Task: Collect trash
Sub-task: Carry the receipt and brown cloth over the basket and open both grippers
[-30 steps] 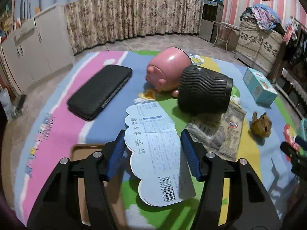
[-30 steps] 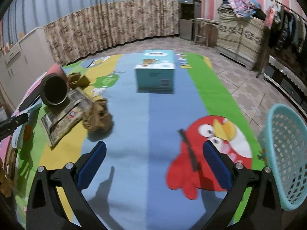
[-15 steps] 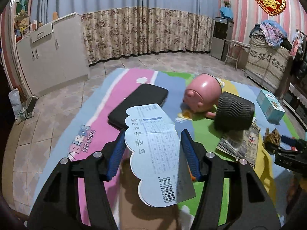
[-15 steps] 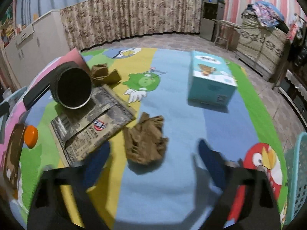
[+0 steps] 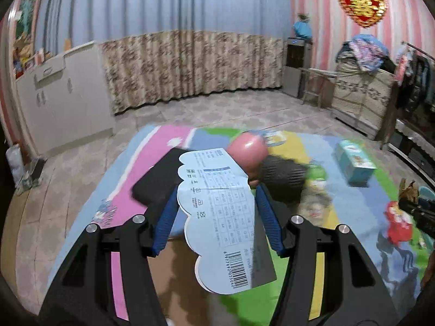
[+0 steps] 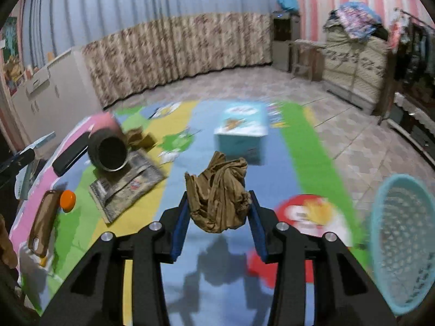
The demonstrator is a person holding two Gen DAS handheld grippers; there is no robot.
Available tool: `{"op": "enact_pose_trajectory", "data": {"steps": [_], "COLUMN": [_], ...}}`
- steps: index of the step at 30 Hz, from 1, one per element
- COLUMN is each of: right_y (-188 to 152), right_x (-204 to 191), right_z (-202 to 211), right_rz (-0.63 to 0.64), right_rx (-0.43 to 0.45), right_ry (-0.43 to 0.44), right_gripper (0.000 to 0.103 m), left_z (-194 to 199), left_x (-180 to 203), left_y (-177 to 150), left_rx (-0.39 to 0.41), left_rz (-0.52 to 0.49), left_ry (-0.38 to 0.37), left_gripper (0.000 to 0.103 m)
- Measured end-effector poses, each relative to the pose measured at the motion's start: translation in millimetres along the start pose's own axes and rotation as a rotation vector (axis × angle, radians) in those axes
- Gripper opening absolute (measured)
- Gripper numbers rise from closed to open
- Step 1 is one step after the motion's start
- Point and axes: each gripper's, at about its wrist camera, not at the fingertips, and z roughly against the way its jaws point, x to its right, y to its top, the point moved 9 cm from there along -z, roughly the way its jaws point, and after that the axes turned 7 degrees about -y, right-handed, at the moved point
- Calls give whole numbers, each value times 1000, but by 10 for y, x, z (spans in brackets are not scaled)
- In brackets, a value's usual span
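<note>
My left gripper point(image 5: 216, 206) is shut on a pale blue cloud-shaped paper tag point(image 5: 220, 217) with a barcode, held above the colourful play mat point(image 5: 152, 146). My right gripper point(image 6: 218, 206) is shut on a crumpled brown paper wad point(image 6: 218, 198), lifted above the mat point(image 6: 272, 152). A teal mesh basket point(image 6: 402, 241) stands at the right edge of the right wrist view. A newspaper point(image 6: 127, 187) and another brown wad point(image 6: 140, 138) lie on the mat to the left.
On the mat: a black ribbed pot on its side point(image 6: 108, 149), a pink pot point(image 5: 246, 152), a black flat case point(image 5: 156, 182), a blue tissue box point(image 6: 242, 130), an orange cap point(image 6: 67, 199), a brown phone case point(image 6: 44, 222). White cabinets point(image 5: 62, 100) and curtains stand behind.
My right gripper closed on the brown paper wad and lifted it off the mat. My left gripper rose and pulled back, still holding the paper tag.
</note>
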Motion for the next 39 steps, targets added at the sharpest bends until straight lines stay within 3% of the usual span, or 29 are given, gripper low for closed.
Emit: {"op": "enact_pose_trajectory", "data": {"steps": [7,13,18,28,31,34,39], "right_y": [-24,-168,-267,-468,-482,-530,-548], "right_x": [1257,2068,2448,3048,3125,3158,3245], "right_z": [596,711,692,645,626,565,528], "right_rz": [-115,-221,-235,-303,-325,-332,-367], "right_rx": [53,71,66,33,30,19,18], "right_ry": [-159,-238,-296,-345,-332,-330,-323], "right_gripper": [41,41,41,41,41,41,41], "left_z": [184,286,302,194,125,78,-61], "left_x": [1078,2044,2840,3971,4275,4549,4813], "left_y": [144,100,-34,-354,-421,-517,-643], "left_rx": [40,53,46,3,-17,-20,-68], "left_rz": [-83,-145,-201,-214,-236,-282,-315], "left_ry": [-131,-243,-327,-465,-494,-513,-532], "left_gripper": [56,56,56,55,44,43,32]}}
